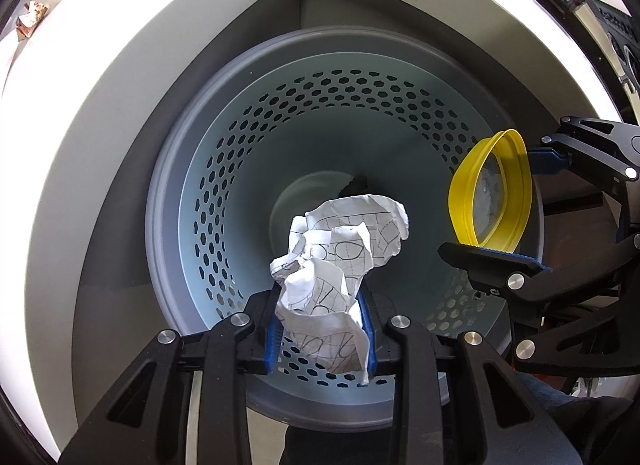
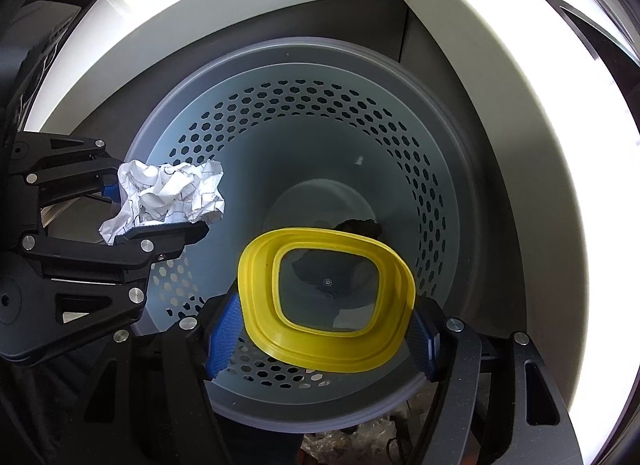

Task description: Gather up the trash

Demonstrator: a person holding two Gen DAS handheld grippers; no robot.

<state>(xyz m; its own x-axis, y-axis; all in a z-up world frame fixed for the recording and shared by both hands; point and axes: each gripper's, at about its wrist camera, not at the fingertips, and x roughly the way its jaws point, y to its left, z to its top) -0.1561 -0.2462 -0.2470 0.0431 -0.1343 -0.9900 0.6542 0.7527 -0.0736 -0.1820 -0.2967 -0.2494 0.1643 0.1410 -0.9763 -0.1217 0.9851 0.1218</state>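
Grey perforated bin [image 1: 208, 201] lies straight below both hand-held grippers. Left hand-held gripper [image 1: 322, 325] grasps the crumpled paper [image 1: 340, 249], hanging over the bin's mouth; right hand-held gripper [image 2: 320, 329] clamps the yellow lid [image 2: 326, 293] across its width. Only the right view looks through the lid's clear centre to dark scrap [image 2: 360, 227] on the bottom.

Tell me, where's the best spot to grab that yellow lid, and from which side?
Probably by its outer yellow rim, pinched across from two opposite edges, coming from above. The yellow lid is a flat ring with a clear middle, so only the firm rim gives the pads something to press on. The right gripper holds it that way now over the bin.
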